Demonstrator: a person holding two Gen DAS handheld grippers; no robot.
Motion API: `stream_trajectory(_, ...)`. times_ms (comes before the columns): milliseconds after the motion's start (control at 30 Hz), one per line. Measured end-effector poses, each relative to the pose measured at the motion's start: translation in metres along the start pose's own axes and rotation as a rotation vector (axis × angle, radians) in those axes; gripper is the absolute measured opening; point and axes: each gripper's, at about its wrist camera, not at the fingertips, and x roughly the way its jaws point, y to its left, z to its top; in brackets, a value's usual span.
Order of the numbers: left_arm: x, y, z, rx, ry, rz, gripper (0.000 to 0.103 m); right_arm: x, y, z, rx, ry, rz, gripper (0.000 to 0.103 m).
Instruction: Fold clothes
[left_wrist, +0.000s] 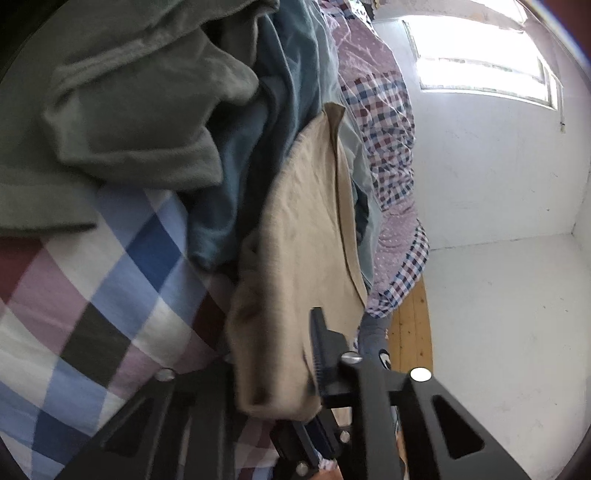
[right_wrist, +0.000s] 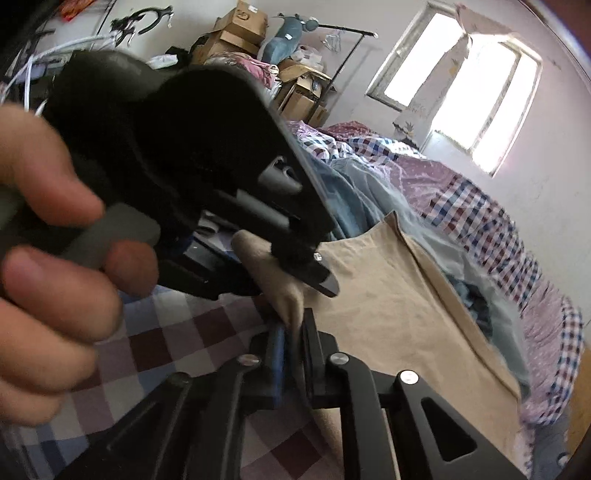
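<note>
A beige garment (left_wrist: 303, 236) lies on a checked bedsheet (left_wrist: 92, 295). My left gripper (left_wrist: 273, 373) is shut on a bunched corner of it. In the right wrist view the same beige garment (right_wrist: 399, 295) spreads to the right. My right gripper (right_wrist: 291, 343) is shut on its near corner, right beside the left gripper (right_wrist: 295, 254), which a hand (right_wrist: 48, 280) holds. An olive garment (left_wrist: 140, 110) and a teal garment (left_wrist: 258, 140) are piled behind.
A checked and purple quilt (right_wrist: 480, 206) covers the bed's far side. Cardboard boxes (right_wrist: 240, 33) and a clothes rack (right_wrist: 347, 48) stand at the back wall. A window (right_wrist: 458, 96) is at the right. Wooden floor (left_wrist: 410, 328) shows past the bed edge.
</note>
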Motion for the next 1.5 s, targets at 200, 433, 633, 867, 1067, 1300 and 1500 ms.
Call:
stream_trajectory(200,0.000,0.003,-0.001,-0.003,-0.030,0.028,0.003,-0.037,-0.029,-0.019,0.213,0.022,0.056,0.058)
stream_trajectory(433,0.002,0.006,0.000,0.007,-0.032,0.053,0.002,-0.102,-0.141,-0.104,0.786,0.100,-0.005,0.063)
stream_trajectory(633,0.006,0.004,0.003,0.004,-0.031,0.057,0.002,-0.197,-0.228,-0.243,1.440,0.089,-0.258,0.065)
stream_trajectory(867,0.008,-0.001,0.005,0.004,-0.035,0.053,0.002,-0.227,-0.244,-0.333,1.776,0.066,-0.281,0.066)
stream_trajectory(1067,0.004,0.002,0.003,0.005,-0.038,0.053,0.002,-0.198,-0.262,-0.337,1.745,0.079,-0.264,0.066)
stream_trajectory(1300,0.002,0.004,0.003,0.009,-0.041,0.056,0.002,-0.168,-0.283,-0.334,1.679,0.089,-0.271,0.068)
stream_trajectory(1500,0.000,0.005,0.002,0.010,-0.044,0.055,0.002,-0.164,-0.281,-0.330,1.663,0.076,-0.263,0.077)
